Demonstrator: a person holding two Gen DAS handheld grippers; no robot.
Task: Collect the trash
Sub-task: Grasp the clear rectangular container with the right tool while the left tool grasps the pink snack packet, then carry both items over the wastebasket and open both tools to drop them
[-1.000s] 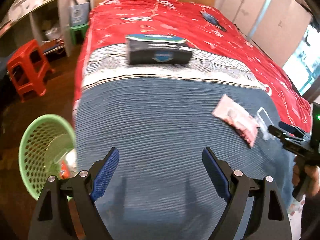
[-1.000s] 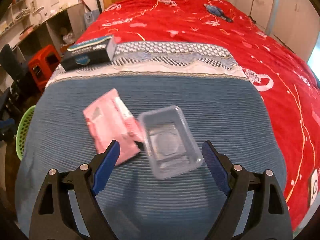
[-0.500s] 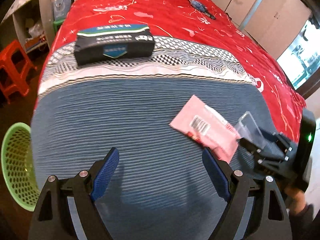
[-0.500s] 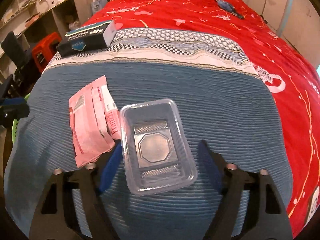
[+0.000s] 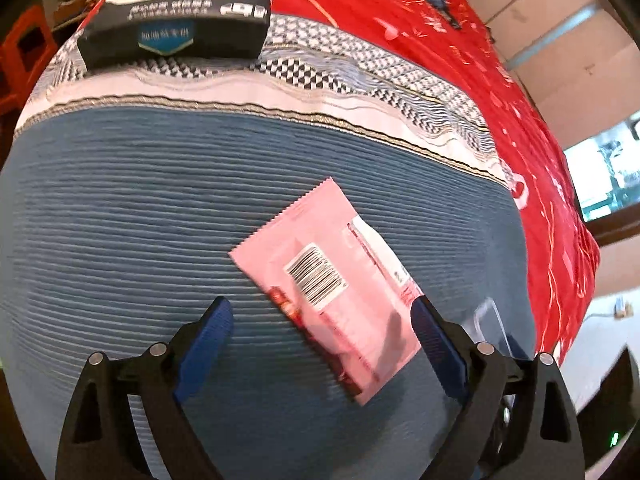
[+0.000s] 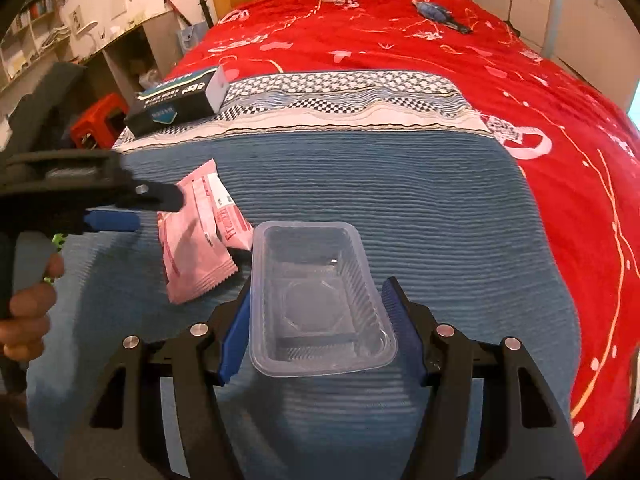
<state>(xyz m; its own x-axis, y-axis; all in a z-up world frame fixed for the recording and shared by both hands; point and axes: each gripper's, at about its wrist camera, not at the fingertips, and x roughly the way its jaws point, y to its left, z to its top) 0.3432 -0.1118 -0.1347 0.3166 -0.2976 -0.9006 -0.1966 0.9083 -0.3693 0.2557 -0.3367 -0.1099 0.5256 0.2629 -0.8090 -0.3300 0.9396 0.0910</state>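
On the blue foot end of the bed [image 6: 400,184], the right gripper [image 6: 316,328] has just been closing around the clear plastic tray [image 6: 320,300], pads at its sides. The left gripper [image 5: 320,344], just widened, gapes over the pink wrapper [image 5: 332,280], barcode up, red lettering unreadable; nothing is gripped.

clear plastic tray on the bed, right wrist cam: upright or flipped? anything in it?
Upright and empty. The clear tray sits open side up on the blue blanket; its embossed bottom shows through with nothing inside.
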